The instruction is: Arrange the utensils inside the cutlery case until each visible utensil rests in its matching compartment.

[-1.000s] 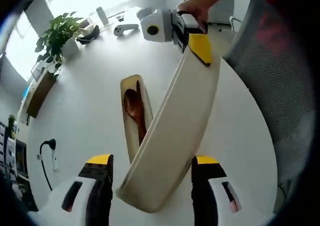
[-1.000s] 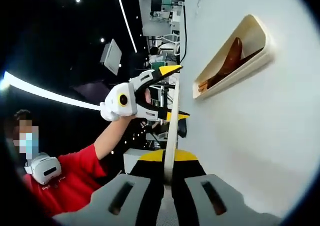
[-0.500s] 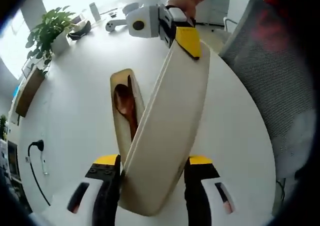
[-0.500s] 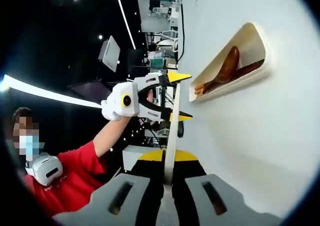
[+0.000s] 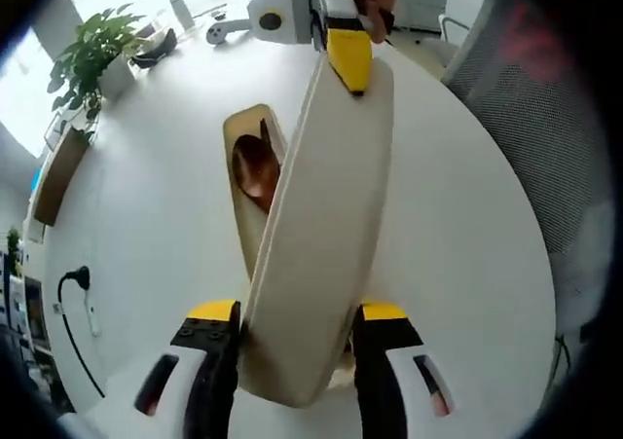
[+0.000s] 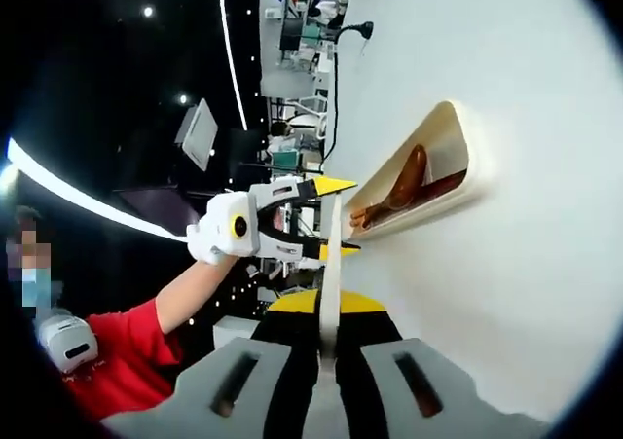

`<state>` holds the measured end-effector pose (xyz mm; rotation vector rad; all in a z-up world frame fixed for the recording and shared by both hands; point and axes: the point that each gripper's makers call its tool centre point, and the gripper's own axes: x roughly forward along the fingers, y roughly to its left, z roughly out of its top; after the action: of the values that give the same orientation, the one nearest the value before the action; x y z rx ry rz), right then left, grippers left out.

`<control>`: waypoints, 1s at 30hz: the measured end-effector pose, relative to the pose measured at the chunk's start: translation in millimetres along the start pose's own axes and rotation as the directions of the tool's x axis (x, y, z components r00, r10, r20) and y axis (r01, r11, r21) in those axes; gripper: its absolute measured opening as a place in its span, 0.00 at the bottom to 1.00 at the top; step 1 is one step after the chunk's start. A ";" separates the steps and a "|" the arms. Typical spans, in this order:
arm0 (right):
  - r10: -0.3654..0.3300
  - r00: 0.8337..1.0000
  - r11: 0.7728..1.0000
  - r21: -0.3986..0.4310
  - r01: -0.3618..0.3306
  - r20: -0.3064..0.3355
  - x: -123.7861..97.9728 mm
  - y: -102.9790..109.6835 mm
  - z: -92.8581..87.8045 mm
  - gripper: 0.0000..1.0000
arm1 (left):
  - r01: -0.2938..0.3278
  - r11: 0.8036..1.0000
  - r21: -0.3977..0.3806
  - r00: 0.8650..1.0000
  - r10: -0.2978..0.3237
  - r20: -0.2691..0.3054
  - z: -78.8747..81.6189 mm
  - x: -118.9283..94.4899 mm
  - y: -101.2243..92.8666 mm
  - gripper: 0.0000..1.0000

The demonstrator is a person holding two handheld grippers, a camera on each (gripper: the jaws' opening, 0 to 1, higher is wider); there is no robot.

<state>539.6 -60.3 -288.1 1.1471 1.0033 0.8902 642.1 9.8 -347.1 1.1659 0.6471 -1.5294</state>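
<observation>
The cream case lid (image 5: 321,235) is held off the white tabletop (image 5: 156,215) between both grippers. The right gripper (image 6: 326,337) has its fingers closed tight on one end of the lid, seen edge-on in its own view. The left gripper (image 5: 292,356) has its fingers set close against the lid's other, rounded end; whether they actually press it I cannot tell. The open cutlery case (image 6: 443,181) lies on the tabletop well in from the edges, with a brown wooden spoon (image 5: 255,166) resting inside it. A potted plant (image 5: 92,59) stands near the tabletop's far edge.
</observation>
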 end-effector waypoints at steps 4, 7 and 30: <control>-0.043 0.998 0.999 0.001 0.043 0.055 -2.7 -10.2 10.9 0.03 | -0.011 0.999 -0.044 1.000 0.011 -0.007 -3.0 1.8 1.6 0.49; -0.080 0.995 0.996 -0.020 0.082 0.054 -4.1 -15.0 15.4 0.06 | -0.018 0.999 -0.049 1.000 0.018 -0.003 -1.9 2.2 1.3 0.49; -0.541 0.792 0.478 -0.671 0.567 0.284 -58.2 -50.9 55.8 0.75 | -0.030 0.991 -0.129 0.999 0.026 -0.032 -7.8 7.5 -0.3 0.45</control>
<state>577.3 -141.1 -322.1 0.0926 0.7803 0.6173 644.7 13.5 -356.8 1.0967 0.7360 -1.4269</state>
